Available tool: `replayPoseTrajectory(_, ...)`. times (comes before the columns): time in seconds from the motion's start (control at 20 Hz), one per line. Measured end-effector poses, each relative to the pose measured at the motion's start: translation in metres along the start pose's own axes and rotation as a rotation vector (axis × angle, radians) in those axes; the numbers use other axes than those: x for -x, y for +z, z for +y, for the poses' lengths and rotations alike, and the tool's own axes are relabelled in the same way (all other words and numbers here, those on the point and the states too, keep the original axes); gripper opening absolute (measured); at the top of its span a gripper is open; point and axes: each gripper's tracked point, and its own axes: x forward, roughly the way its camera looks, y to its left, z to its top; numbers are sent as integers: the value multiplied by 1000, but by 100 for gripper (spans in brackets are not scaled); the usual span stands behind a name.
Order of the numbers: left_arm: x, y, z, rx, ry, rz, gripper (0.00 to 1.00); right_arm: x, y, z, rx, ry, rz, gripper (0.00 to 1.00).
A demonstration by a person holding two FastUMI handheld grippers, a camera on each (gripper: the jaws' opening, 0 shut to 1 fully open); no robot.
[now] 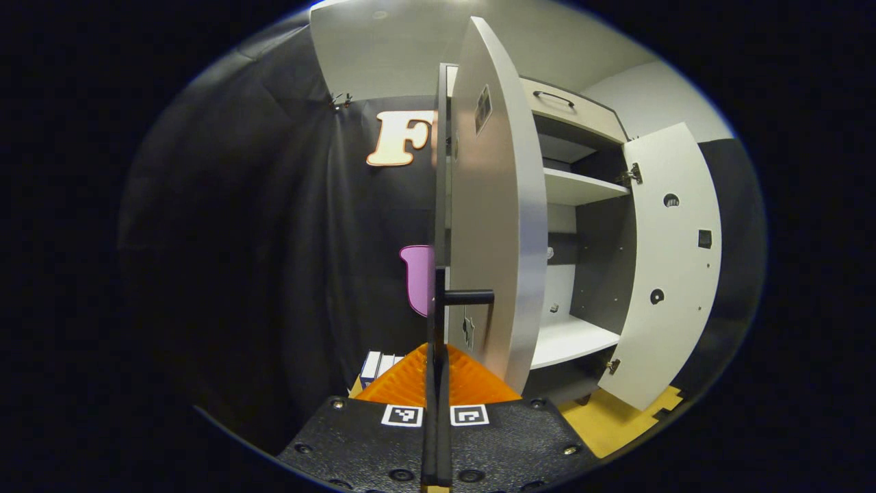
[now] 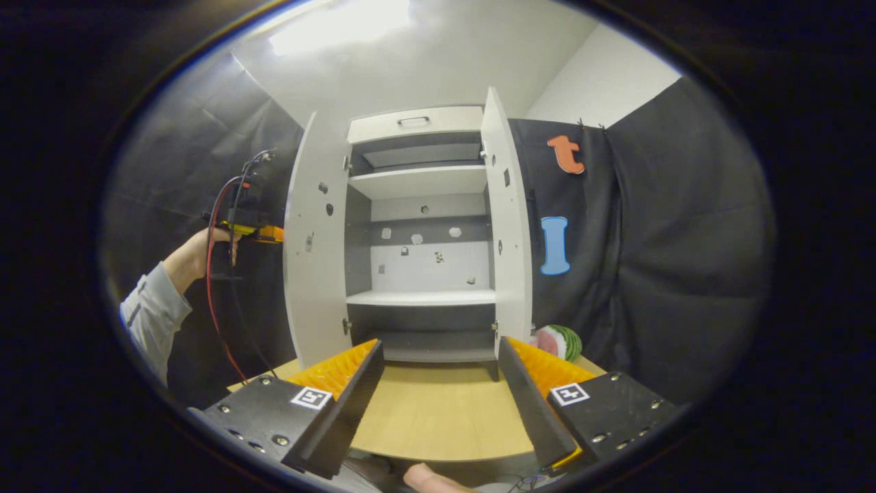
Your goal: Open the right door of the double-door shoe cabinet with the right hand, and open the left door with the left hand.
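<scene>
Left gripper view first: my left gripper [image 1: 436, 383] has its orange fingers [image 1: 465, 380] pressed together around the black bar handle [image 1: 467, 297] of the left door [image 1: 496, 226], which runs up between them as a thin dark line. That door stands swung wide, edge-on to me. Past it the shoe cabinet [image 1: 578, 188] shows white shelves and a dark back, a drawer with a black pull along the top, and the right door [image 1: 667, 267] hanging open on its hinges.

Right gripper view next: my right gripper [image 2: 438, 373] has its fingers [image 2: 342, 366] spread wide, nothing between them, over the front edge of the wooden worktop [image 2: 438, 411]. The cabinet stands at the worktop's back edge, both doors open. Beside the left door a hand [image 2: 198, 253] in a grey sleeve holds my other gripper. A striped watermelon-like object [image 2: 560, 341] lies near the right door's foot.
</scene>
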Motion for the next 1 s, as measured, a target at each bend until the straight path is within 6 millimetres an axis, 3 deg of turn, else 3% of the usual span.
replayPoseTrajectory(0.25,2,4,-3,12,-28,-51,1,1,1,1,11,-7,1,100)
replayPoseTrajectory(0.35,10,-11,2,-10,17,-22,5,2,3,-1,11,-11,-5,100)
replayPoseTrajectory(0.5,25,-6,16,-78,153,-34,40,1,4,-7,1,-30,-3,100)
replayPoseTrajectory(0.65,51,-11,7,-16,185,-21,84,-3,5,-8,-4,-38,1,100)
replayPoseTrajectory(0.8,77,-19,-6,35,201,-16,91,-5,7,-8,-2,-38,-2,100)
replayPoseTrajectory(1.0,117,-24,-43,87,191,-45,96,-2,14,-6,-1,-35,-11,97)
